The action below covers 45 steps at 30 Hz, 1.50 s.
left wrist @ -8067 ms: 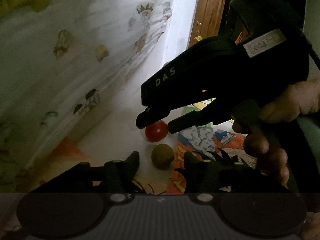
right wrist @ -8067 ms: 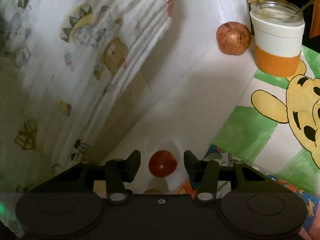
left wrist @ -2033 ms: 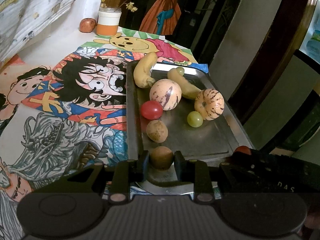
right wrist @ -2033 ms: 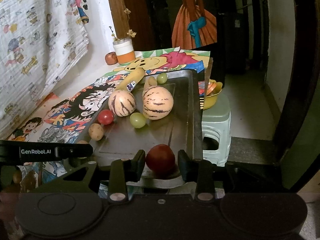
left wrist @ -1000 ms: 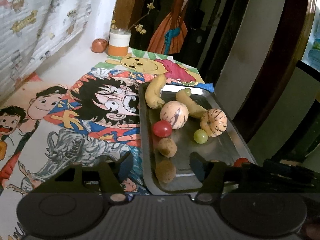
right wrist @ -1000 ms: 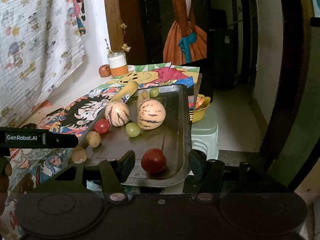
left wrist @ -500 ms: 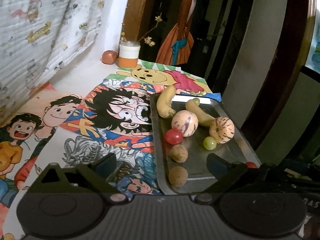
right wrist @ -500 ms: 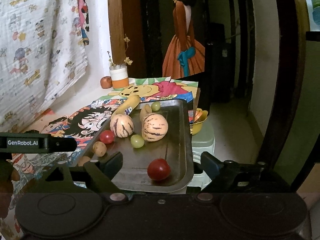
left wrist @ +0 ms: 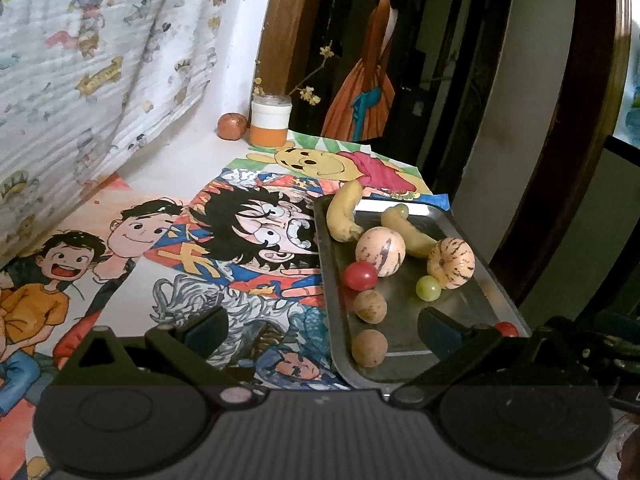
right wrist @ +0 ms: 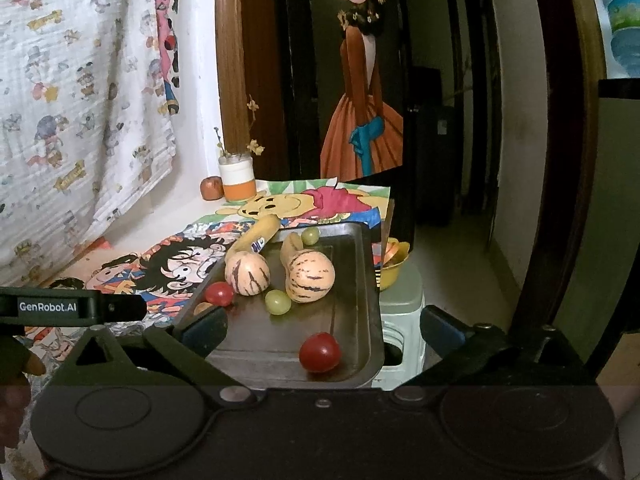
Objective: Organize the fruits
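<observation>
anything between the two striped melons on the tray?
Yes: in the left wrist view a banana lies between the striped melons on the tray.
</observation>
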Each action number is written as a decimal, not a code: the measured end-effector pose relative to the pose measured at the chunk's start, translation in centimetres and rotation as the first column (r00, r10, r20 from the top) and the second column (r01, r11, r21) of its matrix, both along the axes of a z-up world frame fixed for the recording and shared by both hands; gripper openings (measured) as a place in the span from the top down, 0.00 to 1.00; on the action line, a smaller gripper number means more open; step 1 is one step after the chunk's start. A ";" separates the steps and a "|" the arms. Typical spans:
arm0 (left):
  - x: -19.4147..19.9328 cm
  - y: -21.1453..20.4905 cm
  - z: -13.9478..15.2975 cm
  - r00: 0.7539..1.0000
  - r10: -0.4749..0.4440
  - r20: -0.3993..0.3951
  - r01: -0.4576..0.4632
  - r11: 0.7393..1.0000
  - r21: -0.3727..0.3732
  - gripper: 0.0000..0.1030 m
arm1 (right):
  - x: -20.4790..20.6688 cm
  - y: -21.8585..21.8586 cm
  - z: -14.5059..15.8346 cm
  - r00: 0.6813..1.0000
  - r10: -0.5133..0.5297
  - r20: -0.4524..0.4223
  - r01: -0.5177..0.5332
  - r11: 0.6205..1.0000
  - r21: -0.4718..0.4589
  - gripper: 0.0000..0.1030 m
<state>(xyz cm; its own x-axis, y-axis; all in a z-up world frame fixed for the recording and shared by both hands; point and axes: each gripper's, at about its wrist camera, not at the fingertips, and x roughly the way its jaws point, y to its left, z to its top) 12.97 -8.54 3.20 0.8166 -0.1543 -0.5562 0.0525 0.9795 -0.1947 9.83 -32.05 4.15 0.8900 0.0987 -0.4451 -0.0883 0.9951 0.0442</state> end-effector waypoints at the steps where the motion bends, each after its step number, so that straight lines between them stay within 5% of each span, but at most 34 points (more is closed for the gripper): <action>1: -0.1 0.1 0.0 1.000 0.002 0.003 -0.002 1.000 0.001 0.00 | -0.1 0.1 0.0 1.000 0.001 0.005 -0.001 1.000 -0.002 0.01; 45: -5.6 3.4 -1.3 0.995 -0.011 0.096 0.007 0.999 0.044 0.00 | -5.0 3.5 -0.9 0.994 -0.017 0.108 0.023 0.998 -0.054 0.01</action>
<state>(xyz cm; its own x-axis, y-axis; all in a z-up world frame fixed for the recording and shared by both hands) 7.38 -5.11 1.85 0.8653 -0.1389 -0.4817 0.0776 0.9864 -0.1451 4.84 -28.51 3.26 0.9346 0.0589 -0.3507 -0.0701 0.9974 -0.0194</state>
